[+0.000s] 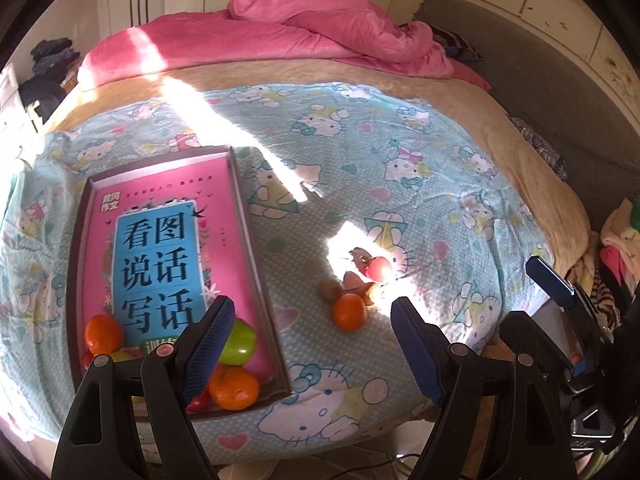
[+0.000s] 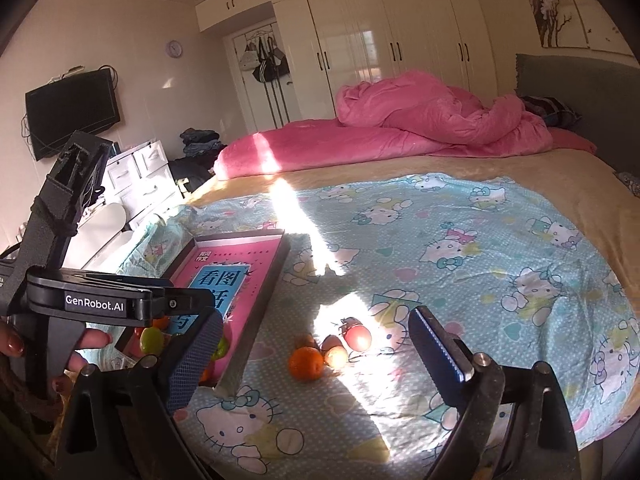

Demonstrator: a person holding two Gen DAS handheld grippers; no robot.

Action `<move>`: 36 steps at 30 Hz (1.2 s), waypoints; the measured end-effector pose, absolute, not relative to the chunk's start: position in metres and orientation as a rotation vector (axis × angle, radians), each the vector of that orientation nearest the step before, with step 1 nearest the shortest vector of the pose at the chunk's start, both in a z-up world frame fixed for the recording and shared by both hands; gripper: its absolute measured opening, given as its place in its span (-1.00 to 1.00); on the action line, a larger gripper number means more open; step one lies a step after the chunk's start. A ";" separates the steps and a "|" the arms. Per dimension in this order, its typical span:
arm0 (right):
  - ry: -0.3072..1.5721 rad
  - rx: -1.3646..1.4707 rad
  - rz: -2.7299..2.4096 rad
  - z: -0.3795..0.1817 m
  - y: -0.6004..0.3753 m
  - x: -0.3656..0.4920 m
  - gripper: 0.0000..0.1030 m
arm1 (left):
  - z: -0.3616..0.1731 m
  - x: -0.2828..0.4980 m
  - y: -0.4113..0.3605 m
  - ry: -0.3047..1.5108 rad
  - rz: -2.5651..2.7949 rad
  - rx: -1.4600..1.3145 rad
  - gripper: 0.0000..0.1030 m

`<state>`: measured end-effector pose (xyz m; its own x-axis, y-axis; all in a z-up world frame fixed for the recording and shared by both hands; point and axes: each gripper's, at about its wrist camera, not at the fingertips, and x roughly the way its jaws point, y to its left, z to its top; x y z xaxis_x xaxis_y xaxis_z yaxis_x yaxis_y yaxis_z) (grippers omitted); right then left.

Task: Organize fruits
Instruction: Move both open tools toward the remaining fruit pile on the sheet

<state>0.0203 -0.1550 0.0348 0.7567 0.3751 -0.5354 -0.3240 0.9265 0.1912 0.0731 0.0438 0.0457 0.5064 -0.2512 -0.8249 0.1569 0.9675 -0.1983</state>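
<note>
While both pairs of tongs, the left gripper (image 1: 312,346) and the right gripper (image 2: 316,354), stood wide open and held nothing, several fruits already lay in the near end of the tray (image 1: 256,248), so I judged that the sorting was partly done. Just beyond, an orange (image 1: 349,312) with a few small fruits (image 1: 370,266) waited on the sheet (image 1: 400,152); the next move called for closing on one. The left tool read "GenRobot.AI" (image 2: 95,303).
</note>
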 end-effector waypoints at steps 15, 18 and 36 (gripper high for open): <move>0.596 0.105 0.344 0.031 -0.171 0.021 0.84 | 0.038 0.073 0.022 1.028 -0.288 -0.074 0.58; 0.590 0.112 0.347 0.031 -0.173 0.022 0.85 | 0.035 0.076 0.020 1.037 -0.285 -0.069 0.58; 0.621 0.107 0.336 0.018 -0.176 0.032 0.87 | 0.020 0.077 0.017 1.070 -0.297 -0.059 0.58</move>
